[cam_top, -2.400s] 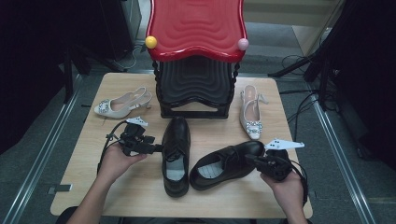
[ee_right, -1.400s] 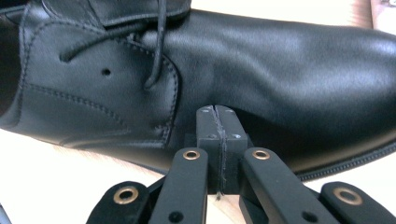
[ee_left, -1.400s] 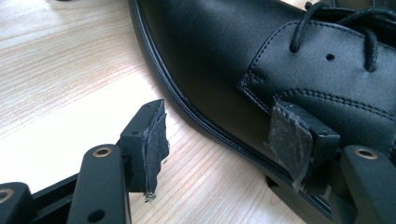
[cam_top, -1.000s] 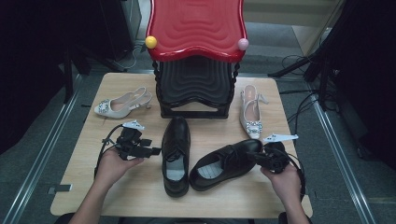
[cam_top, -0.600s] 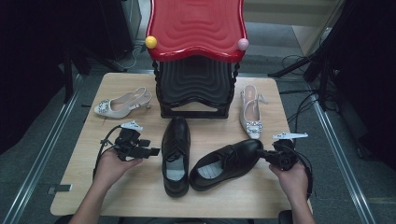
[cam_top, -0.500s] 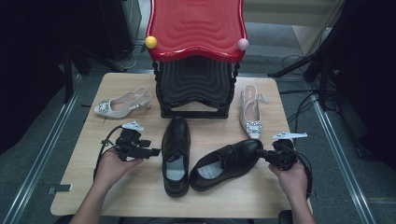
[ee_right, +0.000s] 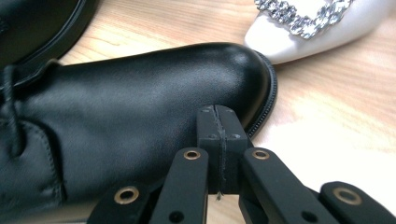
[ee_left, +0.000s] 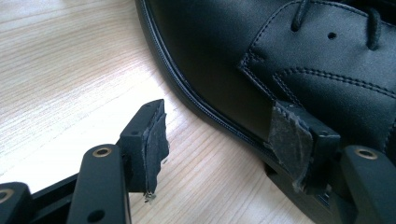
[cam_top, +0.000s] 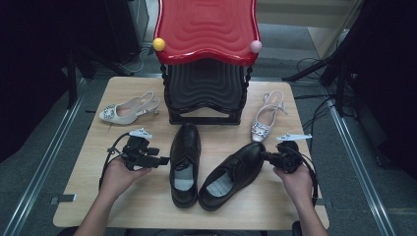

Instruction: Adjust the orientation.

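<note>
Two black lace-up shoes lie on the wooden table (cam_top: 123,206). The left shoe (cam_top: 185,160) points away from me; the right shoe (cam_top: 235,171) lies slanted, toe to the upper right. My left gripper (cam_top: 161,160) is open beside the left shoe's flank. In the left gripper view, one pad (ee_left: 290,136) rests against that shoe (ee_left: 280,56), the other pad (ee_left: 156,140) stands over bare wood, and nothing lies between them. My right gripper (cam_top: 266,156) is shut and empty, its tips (ee_right: 218,126) against the right shoe's toe (ee_right: 140,116).
A black rack with a red wavy top (cam_top: 206,29) stands at the table's back middle. A pale slingback shoe (cam_top: 129,109) lies at the back left. Another with a jewelled toe (cam_top: 265,120) lies at the back right, close to the black shoe's toe (ee_right: 317,23). Cables trail off the right edge.
My right gripper has slid left against the slanted shoe's toe, and that toe has shifted slightly left. The left hand and its gripper have stayed put.
</note>
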Action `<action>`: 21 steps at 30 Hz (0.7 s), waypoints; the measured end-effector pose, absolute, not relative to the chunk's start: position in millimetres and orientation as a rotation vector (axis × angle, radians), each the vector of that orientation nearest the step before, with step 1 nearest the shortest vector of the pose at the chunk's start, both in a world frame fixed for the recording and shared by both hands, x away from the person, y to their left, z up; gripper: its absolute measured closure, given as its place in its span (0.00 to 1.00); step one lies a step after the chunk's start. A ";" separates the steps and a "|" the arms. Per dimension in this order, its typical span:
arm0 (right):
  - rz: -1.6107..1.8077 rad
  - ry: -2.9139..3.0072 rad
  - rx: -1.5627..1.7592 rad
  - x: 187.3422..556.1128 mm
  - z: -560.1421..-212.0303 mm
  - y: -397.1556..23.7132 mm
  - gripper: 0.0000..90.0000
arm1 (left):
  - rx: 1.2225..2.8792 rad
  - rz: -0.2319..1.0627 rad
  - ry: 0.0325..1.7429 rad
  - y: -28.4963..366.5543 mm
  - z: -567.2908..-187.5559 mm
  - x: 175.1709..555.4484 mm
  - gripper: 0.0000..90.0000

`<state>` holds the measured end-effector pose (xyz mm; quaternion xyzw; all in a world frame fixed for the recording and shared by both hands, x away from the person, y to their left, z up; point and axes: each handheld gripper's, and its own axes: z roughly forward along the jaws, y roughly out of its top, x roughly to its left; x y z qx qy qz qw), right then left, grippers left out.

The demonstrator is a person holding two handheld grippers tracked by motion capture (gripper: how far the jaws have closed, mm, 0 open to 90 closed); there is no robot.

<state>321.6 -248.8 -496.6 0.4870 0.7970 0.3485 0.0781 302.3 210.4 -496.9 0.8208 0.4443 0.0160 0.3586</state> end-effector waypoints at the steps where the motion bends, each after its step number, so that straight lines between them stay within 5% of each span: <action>1: 1.034 2.383 1.449 322.5 -496.2 -245.6 1.00 | 2.113 0.041 1.149 211.2 -496.7 301.3 0.41; 21: 1.126 2.418 1.355 330.1 -487.9 -216.0 1.00 | 2.086 0.057 1.162 216.4 -497.1 295.5 0.41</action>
